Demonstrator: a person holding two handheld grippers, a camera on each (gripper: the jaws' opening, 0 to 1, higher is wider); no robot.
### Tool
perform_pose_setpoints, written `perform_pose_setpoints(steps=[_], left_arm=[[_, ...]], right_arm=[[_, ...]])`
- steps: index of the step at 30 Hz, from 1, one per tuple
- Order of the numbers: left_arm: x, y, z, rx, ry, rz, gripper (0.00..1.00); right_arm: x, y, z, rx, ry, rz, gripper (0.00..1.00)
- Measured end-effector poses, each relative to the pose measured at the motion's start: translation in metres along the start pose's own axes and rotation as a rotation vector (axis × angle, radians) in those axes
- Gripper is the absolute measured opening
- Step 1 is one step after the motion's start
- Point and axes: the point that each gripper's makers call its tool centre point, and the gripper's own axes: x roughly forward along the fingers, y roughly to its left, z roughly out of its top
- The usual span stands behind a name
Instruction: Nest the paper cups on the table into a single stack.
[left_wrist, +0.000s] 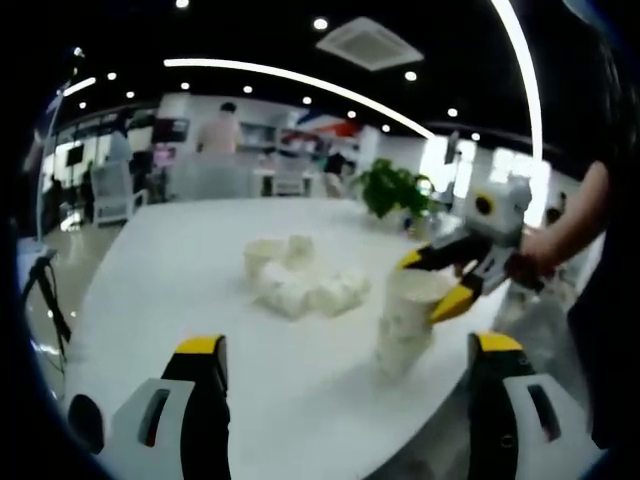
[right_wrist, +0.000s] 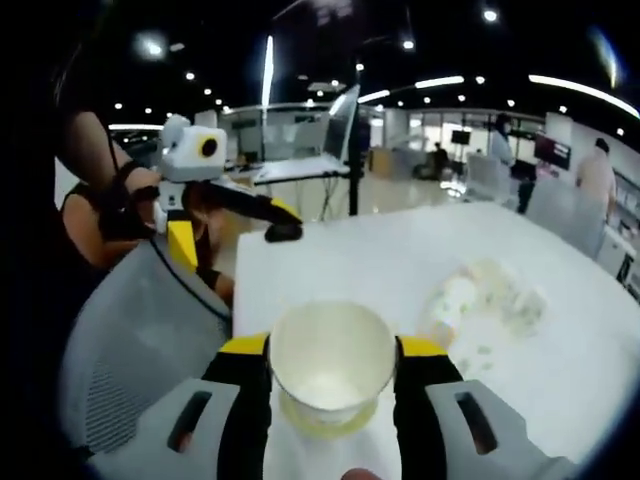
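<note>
Jaws of the right gripper (right_wrist: 330, 385) are clenched on a white paper cup (right_wrist: 332, 365), lowered onto the short white cup stack (left_wrist: 405, 335) for nesting; left gripper (left_wrist: 345, 400) jaws are released beside the stack on the white counter (left_wrist: 190, 270).

White cups (left_wrist: 300, 280), white table (left_wrist: 180, 270) (jaws yellow-tipped).

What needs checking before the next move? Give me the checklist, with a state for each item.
1. Right gripper has its jaws on both sides of the top cup: ok.
2. Top cup is fully seated in the stack: cannot tell.
3. Left gripper is open and empty: ok.
4. All cups are nested: not ok, loose cups lie in a heap on the table.
</note>
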Motion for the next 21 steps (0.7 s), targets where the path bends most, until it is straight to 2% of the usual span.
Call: perform_pose_setpoints(steps=[21], left_arm=[[0.0, 0.002, -0.001, -0.005, -0.002, -0.003, 1.0]], right_arm=[[0.004, 0.002, -0.027, 0.027, 0.044, -0.025, 0.46]])
